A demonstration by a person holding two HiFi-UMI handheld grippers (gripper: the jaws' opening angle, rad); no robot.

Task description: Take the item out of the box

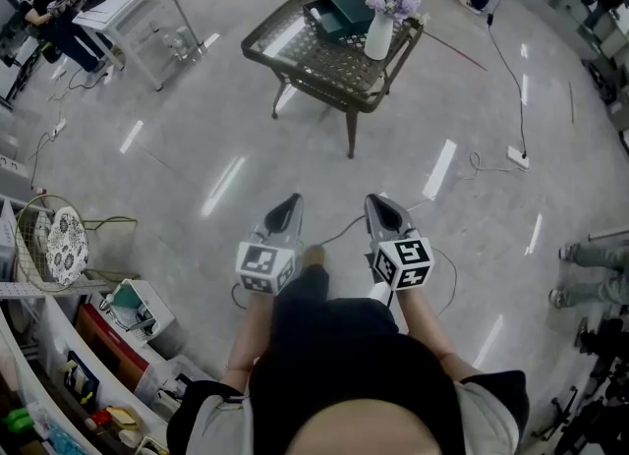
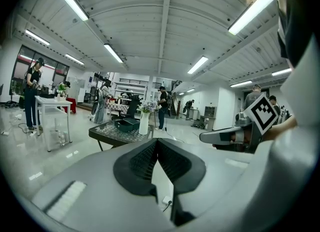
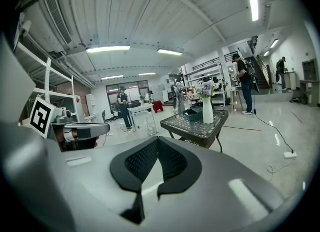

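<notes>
A dark green open box lies on a small glass-topped metal table several steps ahead of me, beside a white vase of pale flowers. What the box holds cannot be made out. My left gripper and right gripper are held side by side near my body, above the floor and far from the table. Both are shut and empty. The box and vase show small beyond the left gripper. The box also shows beyond the right gripper.
A white desk with a seated person stands at the far left. Shelves with clutter run along my near left. A cable and power strip lie on the floor to the right, and a person's legs are at the right edge.
</notes>
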